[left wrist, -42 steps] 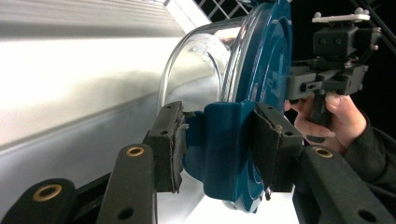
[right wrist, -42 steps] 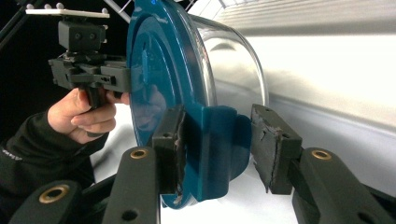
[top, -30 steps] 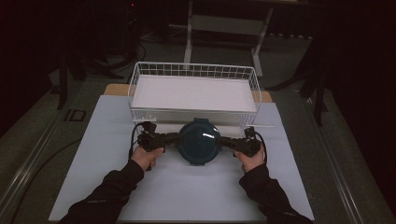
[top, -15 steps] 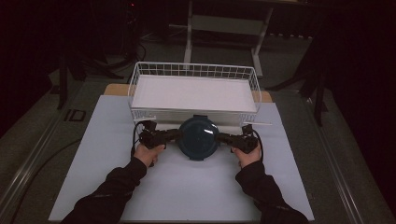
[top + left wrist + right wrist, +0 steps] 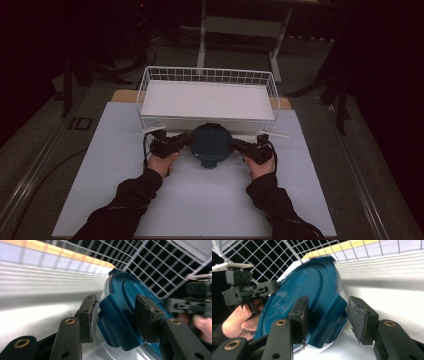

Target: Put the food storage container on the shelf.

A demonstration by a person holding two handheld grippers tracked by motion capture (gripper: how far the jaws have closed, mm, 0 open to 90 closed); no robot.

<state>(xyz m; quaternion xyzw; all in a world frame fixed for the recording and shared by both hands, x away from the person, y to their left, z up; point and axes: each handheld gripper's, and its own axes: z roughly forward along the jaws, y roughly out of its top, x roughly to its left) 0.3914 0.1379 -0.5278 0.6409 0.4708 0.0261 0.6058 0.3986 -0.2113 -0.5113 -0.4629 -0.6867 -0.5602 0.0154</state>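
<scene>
A round blue lid [image 5: 211, 145] with a tab on each side lies on the white mat just in front of the wire basket. My left gripper [image 5: 187, 140] reaches in from its left side. In the left gripper view the left tab [image 5: 112, 317] fills the space between the pads of my left gripper [image 5: 116, 312], which still touch it, though the jaws have just been opening. My right gripper [image 5: 234, 144] comes in from the right side. Its jaws have also just been opening, and the right tab [image 5: 329, 320] sits between them with a small gap at one pad [image 5: 359, 317].
A white wire basket [image 5: 207, 71] with a white floor stands right behind the lid. The white mat [image 5: 200, 200] covers the table toward the person. Dark stands and a frame [image 5: 240, 25] rise beyond the table.
The lid and both grippers have shifted slightly toward the basket. The hands have come a little closer together.
</scene>
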